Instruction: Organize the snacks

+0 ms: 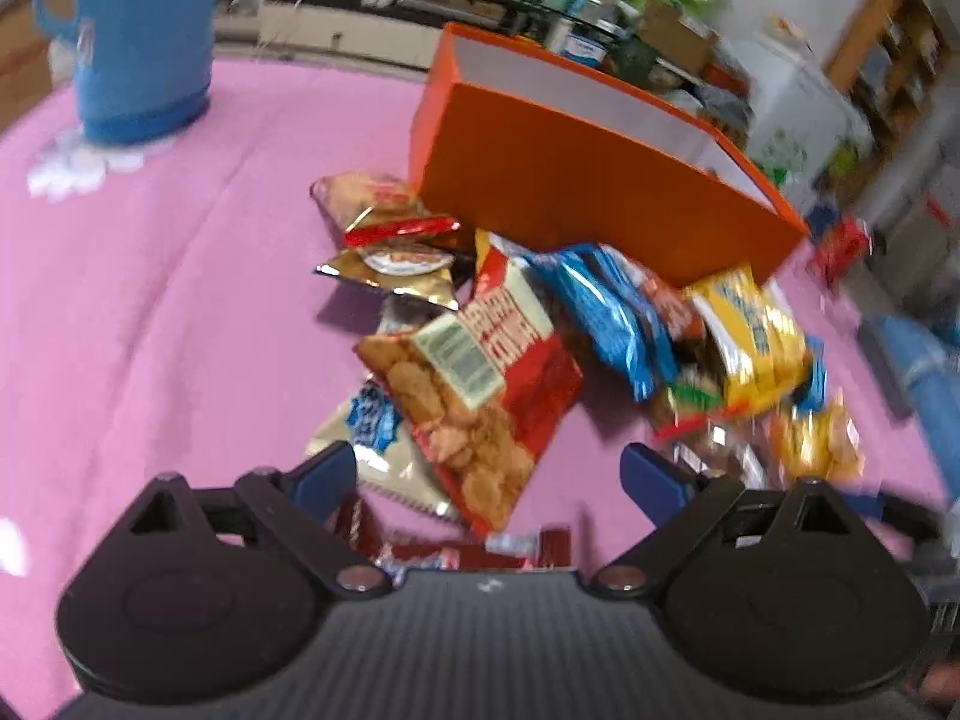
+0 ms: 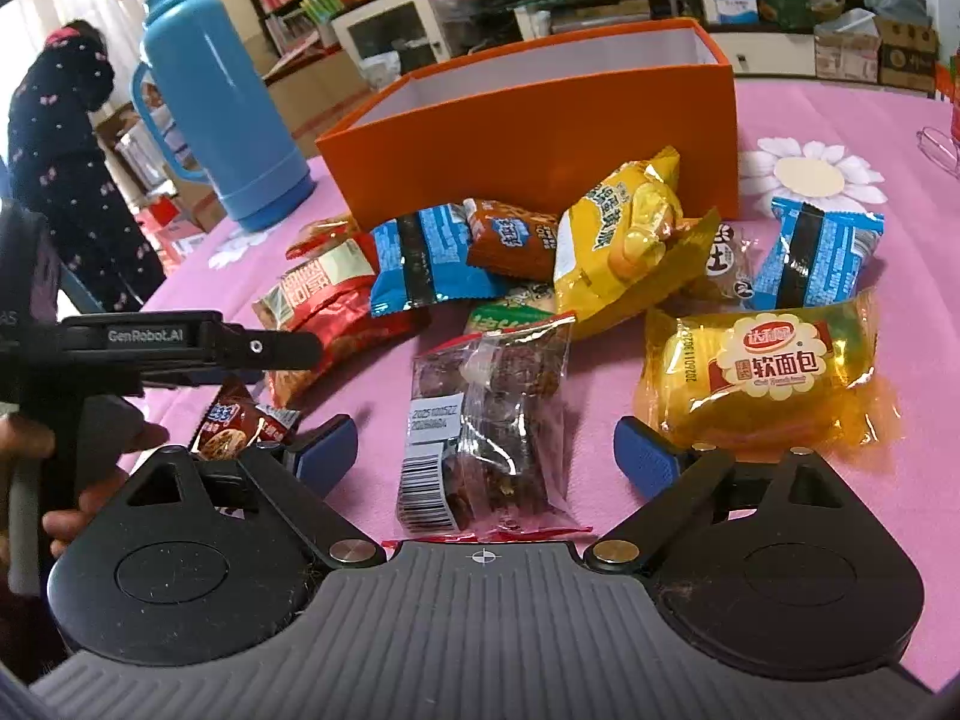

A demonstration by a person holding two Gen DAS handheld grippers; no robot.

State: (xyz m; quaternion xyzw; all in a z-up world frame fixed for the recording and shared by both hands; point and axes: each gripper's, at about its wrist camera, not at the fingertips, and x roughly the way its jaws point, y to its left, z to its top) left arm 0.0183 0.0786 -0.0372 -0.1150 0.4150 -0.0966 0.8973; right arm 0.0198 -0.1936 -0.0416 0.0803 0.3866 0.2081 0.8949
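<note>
An open orange box (image 1: 576,180) (image 2: 540,132) stands on the pink table, white inside. A pile of snack packets lies in front of it. My left gripper (image 1: 486,474) is open over a red cracker packet (image 1: 480,396) and holds nothing. My right gripper (image 2: 486,450) is open around a clear packet of dark snacks (image 2: 492,426), jaws apart on either side of it. A yellow bread packet (image 2: 768,372), a yellow bag (image 2: 624,240) and blue packets (image 2: 420,258) lie beyond. The left gripper also shows in the right wrist view (image 2: 180,342).
A blue thermos (image 1: 144,36) (image 2: 222,120) stands at the table's left. White flower coasters (image 2: 810,174) lie on the pink tablecloth (image 1: 150,300). A person in dark clothes (image 2: 66,168) stands beyond the table. Shelves and boxes fill the background.
</note>
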